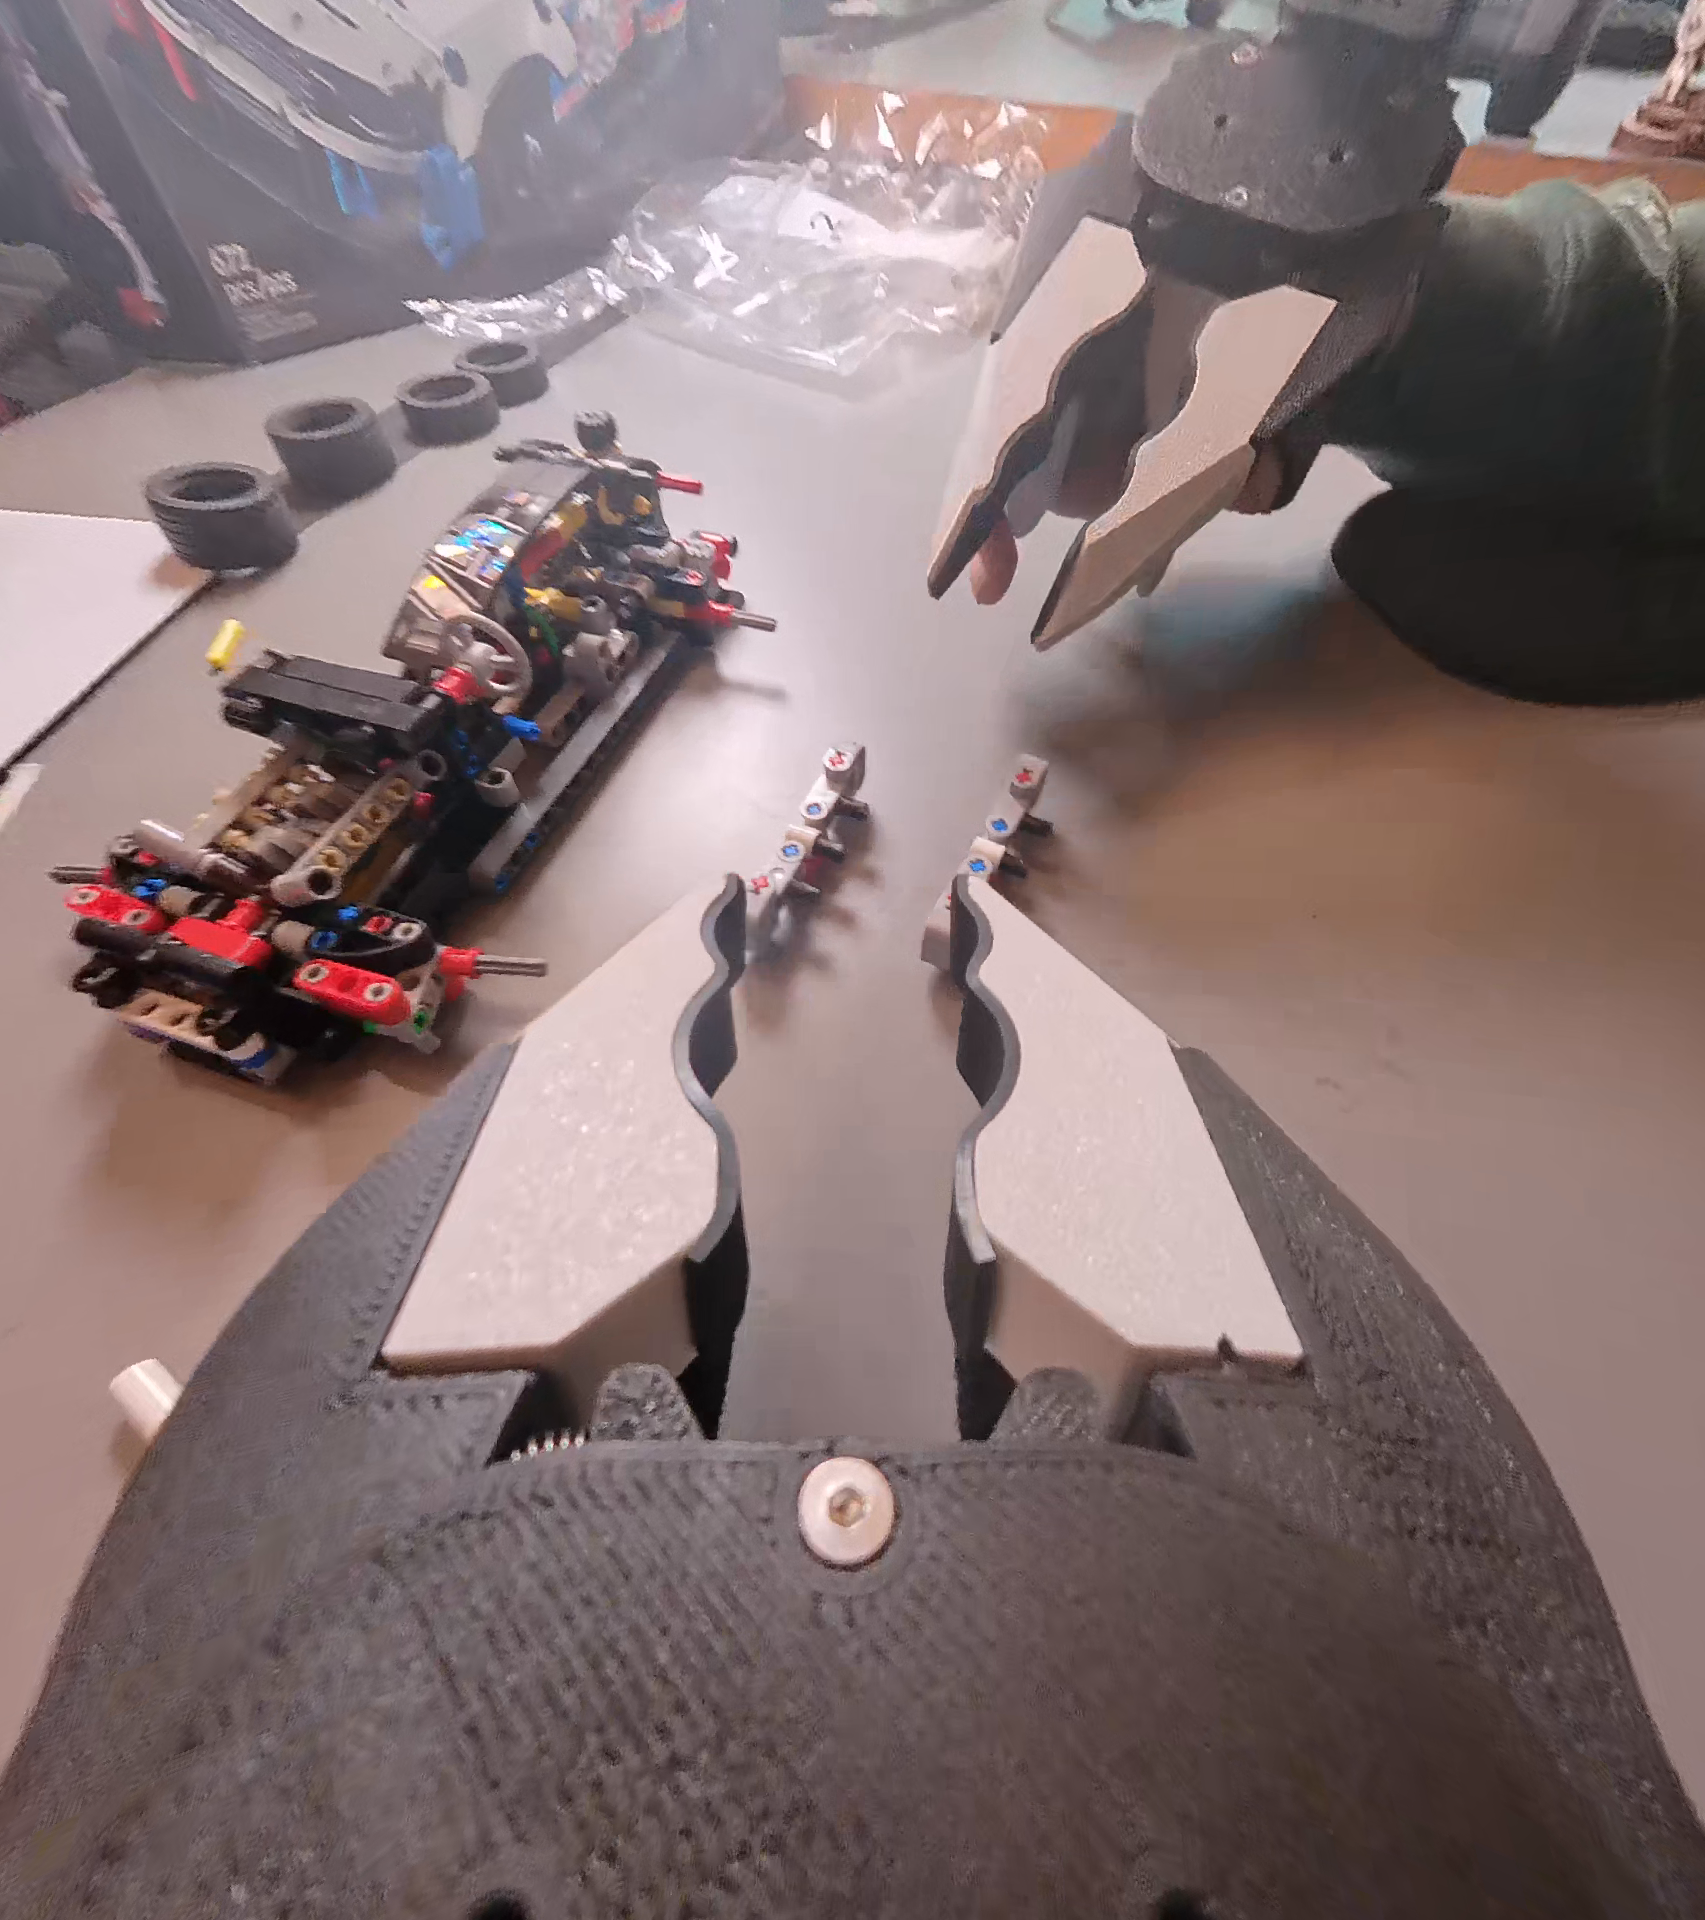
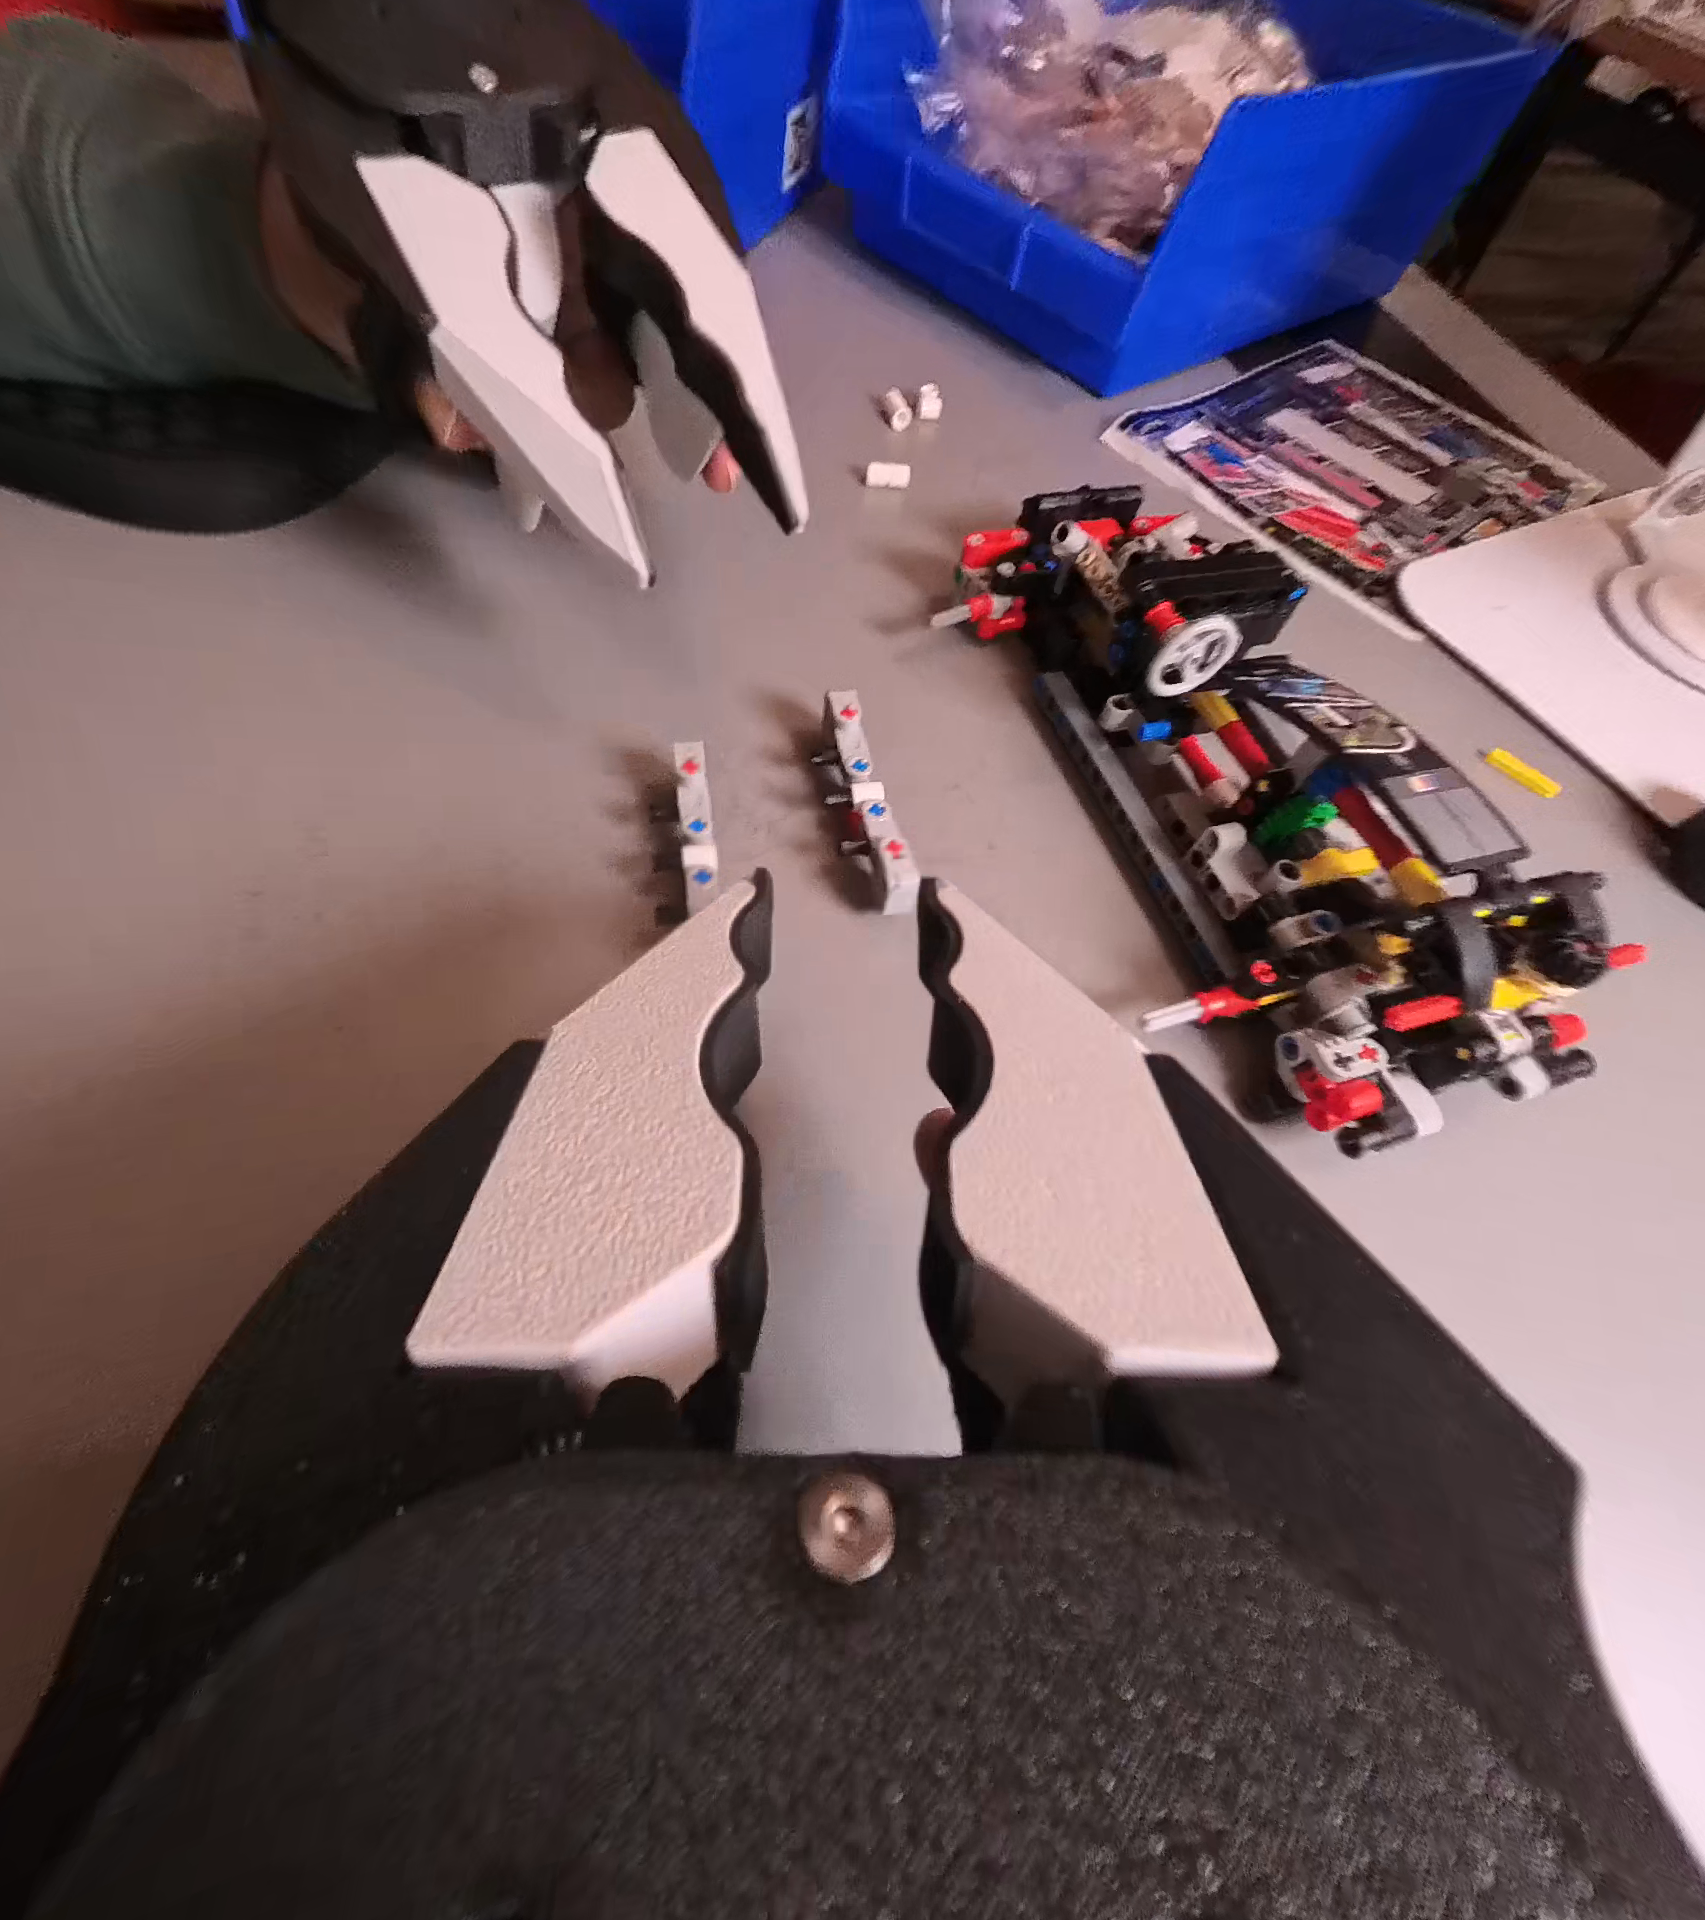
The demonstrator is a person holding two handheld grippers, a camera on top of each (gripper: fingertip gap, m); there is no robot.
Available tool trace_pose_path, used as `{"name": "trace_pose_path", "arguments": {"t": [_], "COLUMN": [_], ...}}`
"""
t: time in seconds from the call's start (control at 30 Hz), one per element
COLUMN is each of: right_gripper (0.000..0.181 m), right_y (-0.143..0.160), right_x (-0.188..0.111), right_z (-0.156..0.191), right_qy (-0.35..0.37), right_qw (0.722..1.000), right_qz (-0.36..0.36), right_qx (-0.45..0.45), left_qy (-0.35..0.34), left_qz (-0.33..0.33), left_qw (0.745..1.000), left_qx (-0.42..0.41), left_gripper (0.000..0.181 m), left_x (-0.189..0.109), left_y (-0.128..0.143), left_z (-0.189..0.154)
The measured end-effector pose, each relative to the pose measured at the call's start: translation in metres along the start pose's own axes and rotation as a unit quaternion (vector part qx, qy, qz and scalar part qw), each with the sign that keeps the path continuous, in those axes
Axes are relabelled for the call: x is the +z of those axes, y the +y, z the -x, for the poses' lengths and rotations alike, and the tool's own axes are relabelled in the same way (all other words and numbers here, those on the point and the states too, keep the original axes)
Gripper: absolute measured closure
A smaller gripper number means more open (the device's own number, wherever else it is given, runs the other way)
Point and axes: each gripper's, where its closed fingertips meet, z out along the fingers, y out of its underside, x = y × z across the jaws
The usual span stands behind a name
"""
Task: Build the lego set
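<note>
Two grippers hover over a grey table (image 1: 1243,1039), both with jaws apart and holding nothing

Two short grey lego strips with red and blue pins lie side by side just ahead of the left gripper (image 1: 848,904): the left strip (image 1: 812,826) and the right strip (image 1: 1004,821). The right gripper (image 2: 843,894) faces them from the other side, also empty. Beside the strips sits the half-built lego car chassis (image 1: 391,790), with four black tyres (image 1: 328,447) lined up behind it. Blue bins (image 2: 1191,208) stand at the table's far edge, near an instruction booklet (image 2: 1347,468)
</note>
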Motion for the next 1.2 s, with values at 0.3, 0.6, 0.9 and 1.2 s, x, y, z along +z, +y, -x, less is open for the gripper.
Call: {"name": "trace_pose_path", "arguments": {"t": [0.3, 0.6, 0.9, 1.2], "right_gripper": [0.177, 0.173, 0.172, 0.173], "right_y": [-0.068, -0.132, -0.087, -0.103], "right_x": [-0.050, -0.036, -0.011, -0.015], "right_z": [-0.118, -0.302, -0.354, -0.331], "right_qy": [0.233, 0.375, 0.429, 0.397], "right_qw": [0.965, 0.920, 0.902, 0.917], "right_qz": [-0.112, -0.111, -0.033, -0.044], "right_qx": [0.036, 0.029, 0.040, 0.017], "left_qy": [-0.077, -0.154, -0.276, -0.374], "left_qz": [-0.077, -0.113, -0.108, -0.045], "left_qw": [0.994, 0.982, 0.955, 0.924], "left_qx": [-0.006, 0.001, -0.014, -0.065], "left_gripper": [0.150, 0.156, 0.160, 0.170], "left_x": [-0.020, -0.023, -0.032, -0.019], "left_y": [-0.029, -0.085, -0.175, -0.140], "left_z": [0.028, 0.084, 0.234, 0.353]}}
